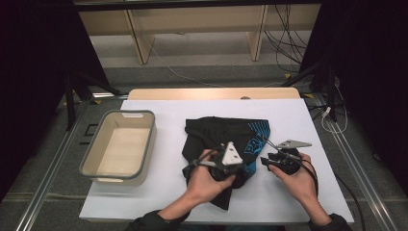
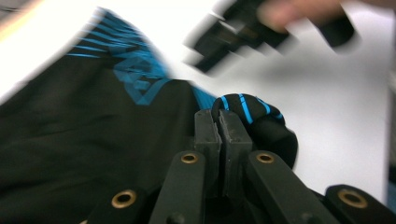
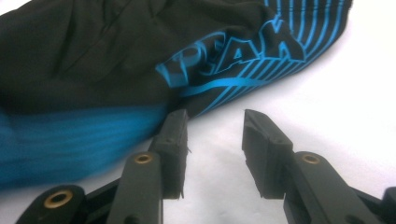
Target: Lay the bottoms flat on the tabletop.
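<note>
White table (image 1: 144,202) under the high view carries a grey bin (image 1: 119,146) at left and a black garment with blue print (image 1: 216,132) at centre; the left tool (image 1: 222,166) sits on the garment's near edge, the right tool (image 1: 270,161) just beside its right edge. Left gripper view, blurred: the left tool (image 2: 219,123) has its jaws pressed together, pinching a fold of the black-and-blue cloth. Right gripper view: the right tool (image 3: 215,122) stands spread over bare table, nothing between its jaws, the garment's printed edge touching one jaw.
</note>
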